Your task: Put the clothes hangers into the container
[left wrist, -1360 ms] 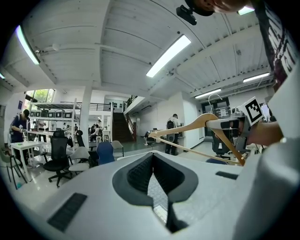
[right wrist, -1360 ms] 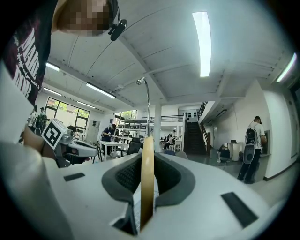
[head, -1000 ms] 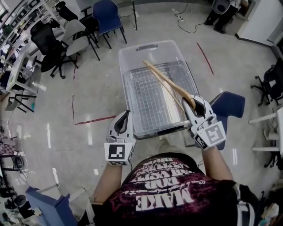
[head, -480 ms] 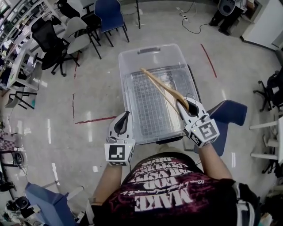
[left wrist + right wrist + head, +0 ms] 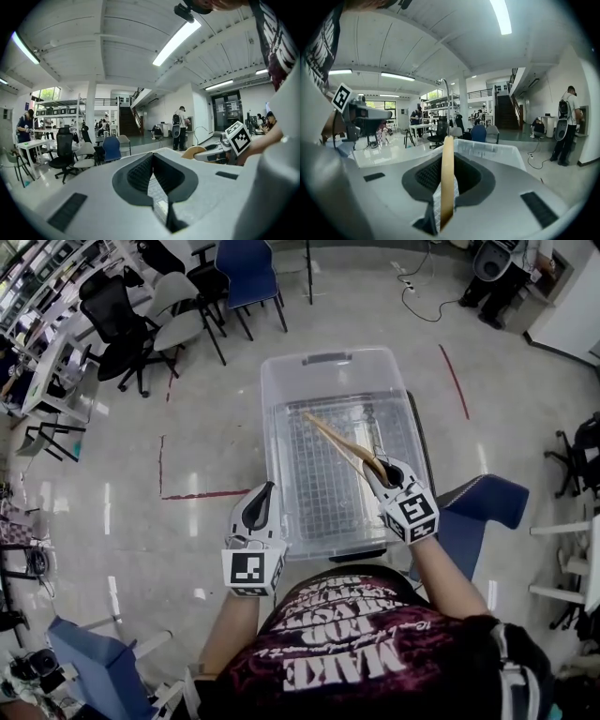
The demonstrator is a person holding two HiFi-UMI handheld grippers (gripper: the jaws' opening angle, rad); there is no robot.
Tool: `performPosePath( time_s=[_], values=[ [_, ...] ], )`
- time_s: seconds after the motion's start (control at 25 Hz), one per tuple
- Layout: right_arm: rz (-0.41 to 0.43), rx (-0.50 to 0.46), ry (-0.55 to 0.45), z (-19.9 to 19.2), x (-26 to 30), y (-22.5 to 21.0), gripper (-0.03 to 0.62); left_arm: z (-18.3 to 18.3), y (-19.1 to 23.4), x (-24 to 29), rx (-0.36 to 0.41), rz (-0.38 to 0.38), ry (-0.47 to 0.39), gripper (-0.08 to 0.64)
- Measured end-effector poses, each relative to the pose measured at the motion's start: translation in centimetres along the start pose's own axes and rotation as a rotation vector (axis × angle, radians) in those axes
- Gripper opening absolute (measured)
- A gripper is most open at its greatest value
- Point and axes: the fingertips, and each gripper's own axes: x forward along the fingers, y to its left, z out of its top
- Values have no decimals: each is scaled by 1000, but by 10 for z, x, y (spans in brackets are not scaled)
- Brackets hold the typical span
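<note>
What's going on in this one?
A person stands over a clear plastic container with a claw in each hand. The right claw is clamped on one end of a wooden clothes hanger, whose other end angles out across the container's open top. The left claw is shut on nothing, held beside the container's near left corner. The hanger is not yet released.

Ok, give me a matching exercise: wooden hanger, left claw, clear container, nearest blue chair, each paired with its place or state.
1. wooden hanger
2. left claw
3. clear container
4. nearest blue chair

A. shut, nothing in it
B. on the floor ahead of the person
C. to the right of the container
D. gripped by the right claw

Pairs: 1-D, 2-A, 3-B, 4-C
</note>
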Motion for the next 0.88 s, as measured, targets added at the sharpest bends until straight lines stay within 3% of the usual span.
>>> performPosePath(
  time_s=[0.24, 0.56, 0.88],
  values=[
    [34, 17, 90, -45, 27, -8, 60, -6, 4, 1, -5, 47, 19, 6],
    [63, 148, 263, -121, 74, -11, 60, -7, 12, 7, -8, 78, 44, 6],
    [123, 103, 388, -178, 88, 0, 63, -9, 12, 10, -3, 108, 66, 6]
  ],
)
